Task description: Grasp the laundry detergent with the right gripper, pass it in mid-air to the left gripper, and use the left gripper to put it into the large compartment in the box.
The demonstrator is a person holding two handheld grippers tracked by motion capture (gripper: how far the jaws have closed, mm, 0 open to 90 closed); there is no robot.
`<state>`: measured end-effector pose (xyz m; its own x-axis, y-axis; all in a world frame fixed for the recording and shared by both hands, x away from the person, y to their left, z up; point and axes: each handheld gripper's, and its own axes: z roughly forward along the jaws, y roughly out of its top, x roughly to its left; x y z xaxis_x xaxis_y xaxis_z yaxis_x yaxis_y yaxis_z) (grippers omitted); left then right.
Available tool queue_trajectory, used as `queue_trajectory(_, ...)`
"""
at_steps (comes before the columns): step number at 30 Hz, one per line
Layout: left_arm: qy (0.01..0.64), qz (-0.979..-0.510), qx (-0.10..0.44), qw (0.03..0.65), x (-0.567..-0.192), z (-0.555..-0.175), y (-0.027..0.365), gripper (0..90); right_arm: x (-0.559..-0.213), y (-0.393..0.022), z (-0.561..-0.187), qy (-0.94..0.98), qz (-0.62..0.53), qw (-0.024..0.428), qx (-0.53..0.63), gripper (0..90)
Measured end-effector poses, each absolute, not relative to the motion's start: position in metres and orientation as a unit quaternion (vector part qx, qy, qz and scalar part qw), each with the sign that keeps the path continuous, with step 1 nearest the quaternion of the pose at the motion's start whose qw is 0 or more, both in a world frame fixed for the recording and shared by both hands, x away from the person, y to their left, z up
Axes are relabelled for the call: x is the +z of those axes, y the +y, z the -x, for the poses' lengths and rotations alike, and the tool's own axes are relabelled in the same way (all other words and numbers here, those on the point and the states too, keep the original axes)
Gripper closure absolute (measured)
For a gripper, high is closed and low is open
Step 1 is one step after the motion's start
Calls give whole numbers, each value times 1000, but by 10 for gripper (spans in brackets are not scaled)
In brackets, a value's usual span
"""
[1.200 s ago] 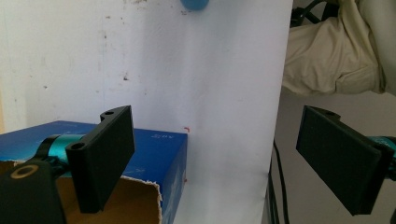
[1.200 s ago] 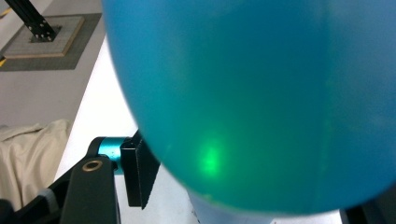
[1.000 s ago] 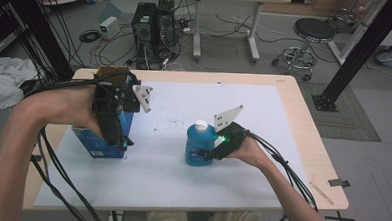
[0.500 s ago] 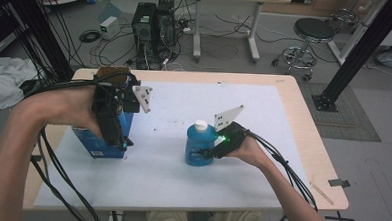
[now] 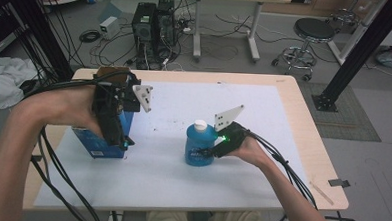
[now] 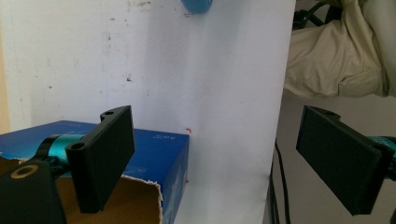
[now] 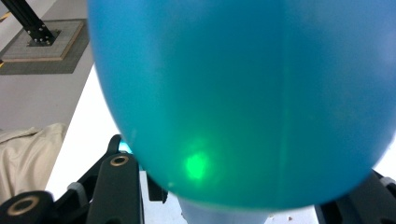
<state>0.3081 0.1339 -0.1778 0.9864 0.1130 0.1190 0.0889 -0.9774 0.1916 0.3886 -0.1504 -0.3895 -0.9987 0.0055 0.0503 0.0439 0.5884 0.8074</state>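
A blue bottle (image 5: 200,148) with a white cap stands upright on the white sheet (image 5: 170,184) at mid-table. My right gripper (image 5: 209,152) comes at it from the right and is shut on its body; the jaws have just been closing on it. In the right gripper view the bottle (image 7: 243,93) bulges between the black fingers (image 7: 116,191). My left gripper (image 5: 118,137) hangs open, pointing down over a blue box (image 5: 95,145) at the table's left. In the left gripper view one finger (image 6: 105,158) is over the box (image 6: 159,158), whose torn brown flap stands open.
The wooden table's (image 5: 307,145) front edge lies close to the left gripper's other finger (image 6: 343,163), with a person's lap beyond it. Cables trail from both hands. On the floor behind are computer towers (image 5: 155,26), a stool (image 5: 312,33) and black frame posts (image 5: 359,52).
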Motion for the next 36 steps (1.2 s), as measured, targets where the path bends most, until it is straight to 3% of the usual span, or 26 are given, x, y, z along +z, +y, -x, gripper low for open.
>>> queue_trajectory(21,43,-982,70,168,-163,-339,73,117,-323,-168,-383,-888,2,-9,-459,461)
queue_trajectory(36,35,-983,55,169,-187,-363,18,117,-314,-168,-387,-888,-1,3,-459,461)
